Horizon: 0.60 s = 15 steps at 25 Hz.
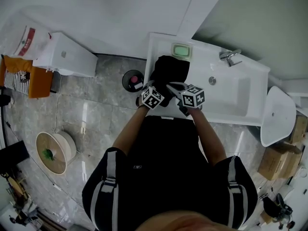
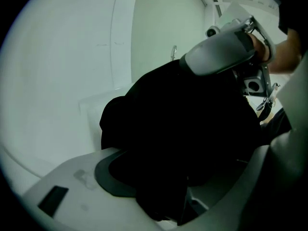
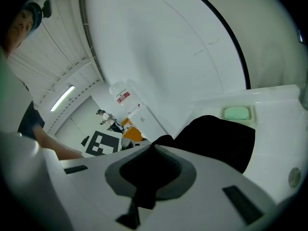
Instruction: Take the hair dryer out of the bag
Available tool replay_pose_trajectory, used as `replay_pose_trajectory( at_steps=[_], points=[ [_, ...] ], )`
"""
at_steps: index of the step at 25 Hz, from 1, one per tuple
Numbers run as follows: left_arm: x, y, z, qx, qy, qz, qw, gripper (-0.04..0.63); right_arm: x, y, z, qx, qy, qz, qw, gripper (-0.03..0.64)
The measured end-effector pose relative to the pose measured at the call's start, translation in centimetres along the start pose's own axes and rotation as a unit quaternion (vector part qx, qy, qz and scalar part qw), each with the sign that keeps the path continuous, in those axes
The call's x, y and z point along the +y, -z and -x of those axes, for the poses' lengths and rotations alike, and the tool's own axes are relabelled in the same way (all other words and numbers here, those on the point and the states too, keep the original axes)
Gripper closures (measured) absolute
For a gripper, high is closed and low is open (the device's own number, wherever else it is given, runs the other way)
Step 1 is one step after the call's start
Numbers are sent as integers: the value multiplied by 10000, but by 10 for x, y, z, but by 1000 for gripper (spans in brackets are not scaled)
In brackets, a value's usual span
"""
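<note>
Left gripper (image 2: 190,153) had its jaws spread wide, and the black bag (image 2: 183,114) bulged between them (its cloth filled the gap, but the pads did not press on it). Right gripper (image 3: 154,146) was clenched, jaws together, its tip at the bag's near edge; whether a fold of cloth was caught there I could not tell. In the head view the two marker cubes sat side by side just in front of the bag, the left one at its near left corner and the right one at its near right corner. The bag lay slumped on the left end of the white counter (image 1: 207,64), beside the basin (image 1: 236,93). A green soap dish (image 1: 182,49) stood just behind it against the wall, and the tap (image 1: 231,56) rose behind the basin. The hair dryer showed in no view (the dark cloth hid whatever was inside the bag). Below the counter's left corner, on the grey tiled floor (image 1: 96,124), stood a small round bin (image 1: 132,78), and a white cabinet (image 1: 67,54) stood further left along the wall.
</note>
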<state>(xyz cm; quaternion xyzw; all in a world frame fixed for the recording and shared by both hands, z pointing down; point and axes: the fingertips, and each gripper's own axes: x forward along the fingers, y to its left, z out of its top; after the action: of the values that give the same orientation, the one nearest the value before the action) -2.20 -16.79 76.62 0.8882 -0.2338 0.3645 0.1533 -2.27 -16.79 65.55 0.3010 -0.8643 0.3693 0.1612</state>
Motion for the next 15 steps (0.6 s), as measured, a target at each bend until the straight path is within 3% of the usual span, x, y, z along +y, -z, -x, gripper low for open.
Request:
replay_pose_trajectory(
  at_steps=[5, 11, 15],
  points=[
    [8, 8, -16, 404, -179, -128, 9989, 394, -1, 3, -4, 182, -47, 117, 9998, 543],
    [7, 19, -36, 719, -107, 24, 9974, 387, -2, 6, -7, 301, -176, -43, 9994, 543],
    [10, 21, -48, 897, -351, -62, 9953, 380, -9, 16, -6, 393, -150, -201, 9989, 541]
  ],
)
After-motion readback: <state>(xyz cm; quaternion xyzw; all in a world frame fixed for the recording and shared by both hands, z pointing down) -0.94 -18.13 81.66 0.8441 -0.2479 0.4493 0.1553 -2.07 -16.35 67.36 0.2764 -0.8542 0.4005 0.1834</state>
